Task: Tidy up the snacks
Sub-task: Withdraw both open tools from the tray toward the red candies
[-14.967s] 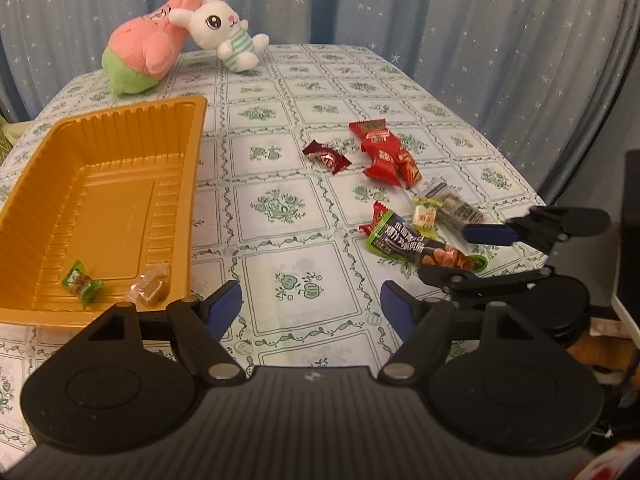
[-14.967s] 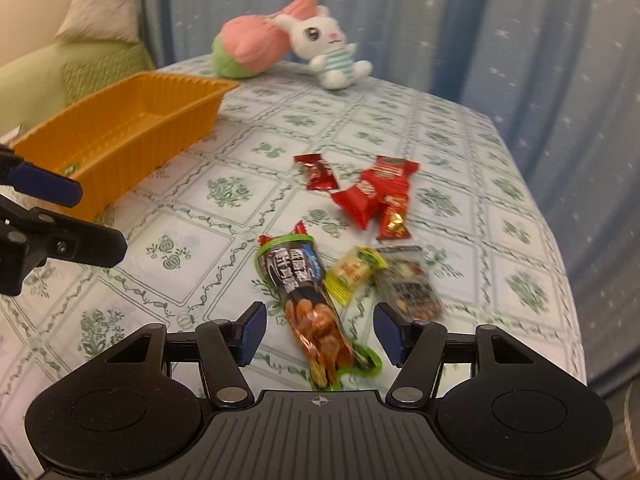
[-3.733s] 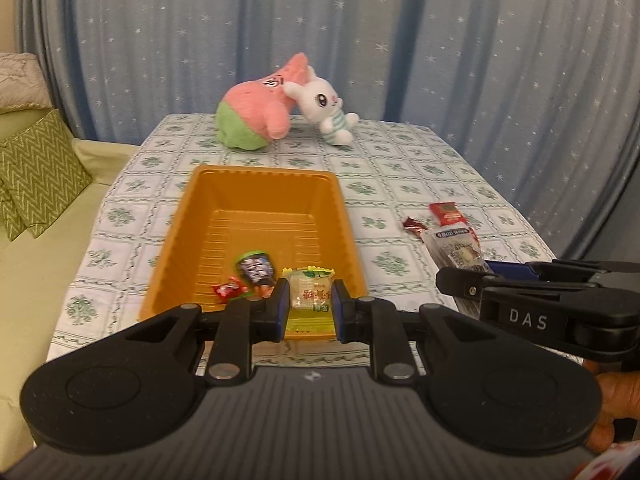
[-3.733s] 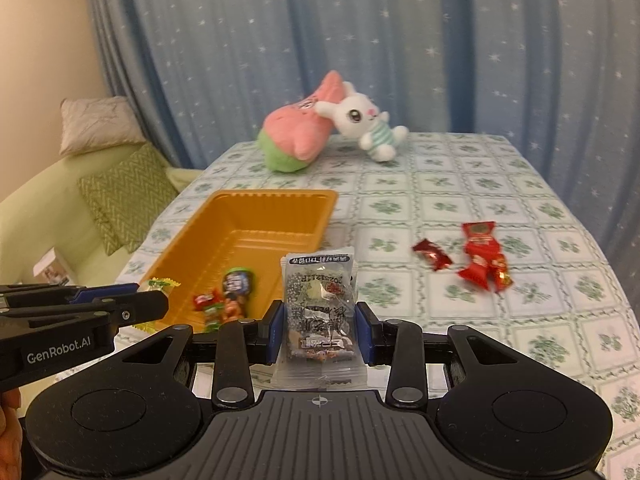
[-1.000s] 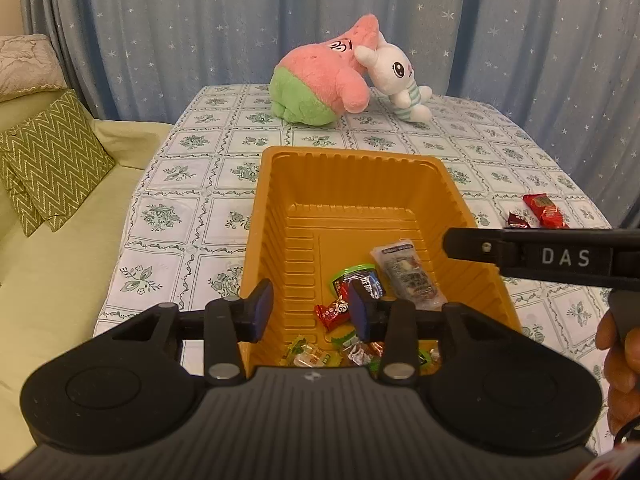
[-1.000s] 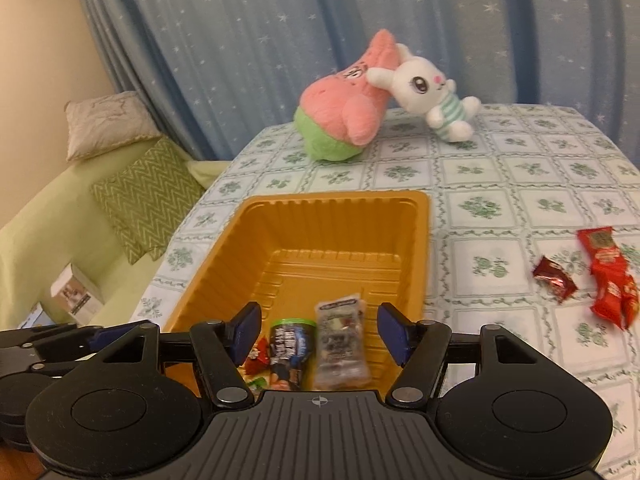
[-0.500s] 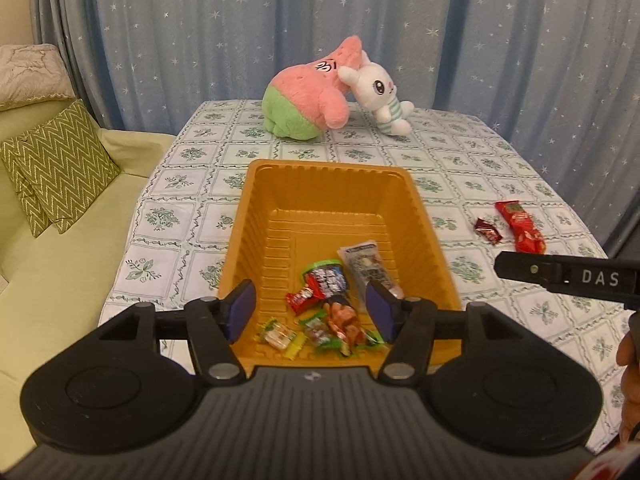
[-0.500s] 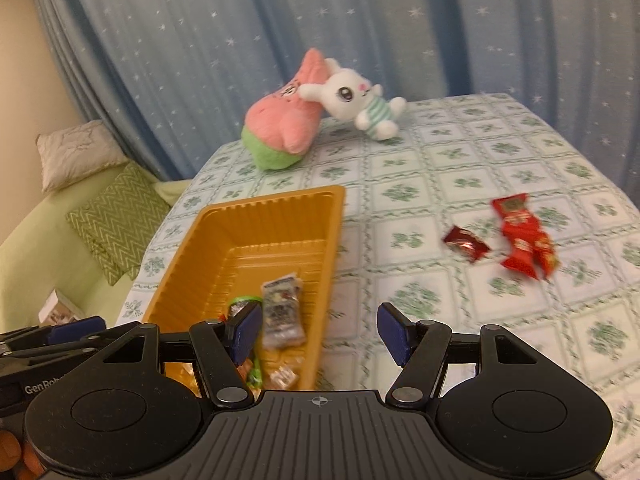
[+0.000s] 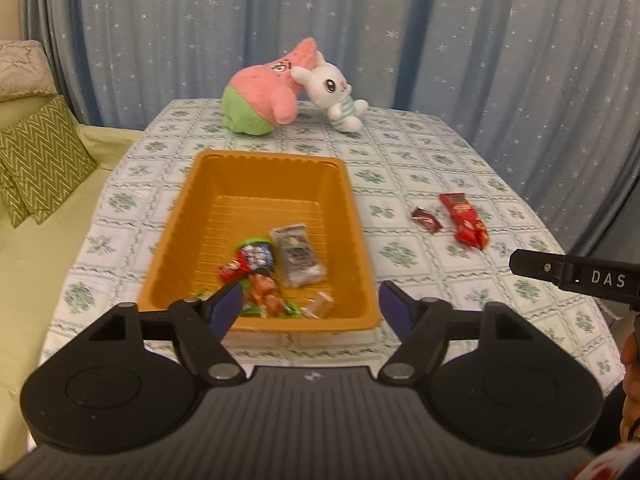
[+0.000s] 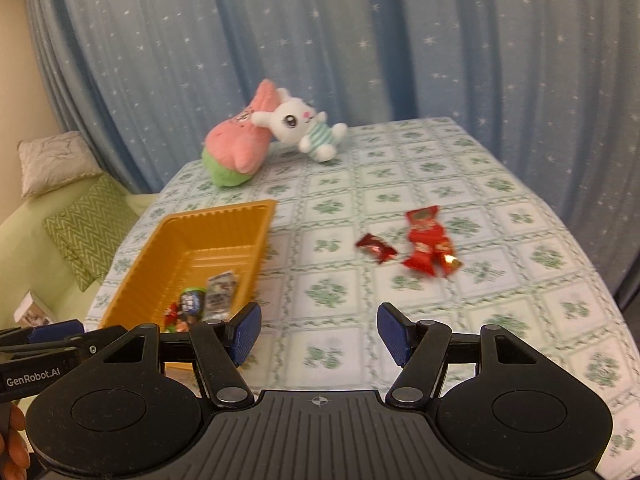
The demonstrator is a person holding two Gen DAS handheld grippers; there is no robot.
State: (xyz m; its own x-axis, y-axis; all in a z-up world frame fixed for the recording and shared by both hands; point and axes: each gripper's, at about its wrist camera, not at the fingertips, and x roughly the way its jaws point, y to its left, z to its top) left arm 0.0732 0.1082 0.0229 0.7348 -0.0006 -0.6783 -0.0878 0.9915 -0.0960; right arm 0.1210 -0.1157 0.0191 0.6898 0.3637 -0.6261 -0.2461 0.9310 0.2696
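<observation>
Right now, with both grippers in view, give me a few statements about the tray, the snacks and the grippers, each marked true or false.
1. The orange tray holds several snack packets. True.
2. The right gripper is clamped on a packet. False: its jaws stand open with nothing between them.
3. Red snack packets lie on the tablecloth outside the tray. True.
4. The left gripper holds a yellow candy. False: its jaws have just been opening and nothing is between them.
5. The two plush toys sit inside the tray. False: they rest on the table beyond its far end.
</observation>
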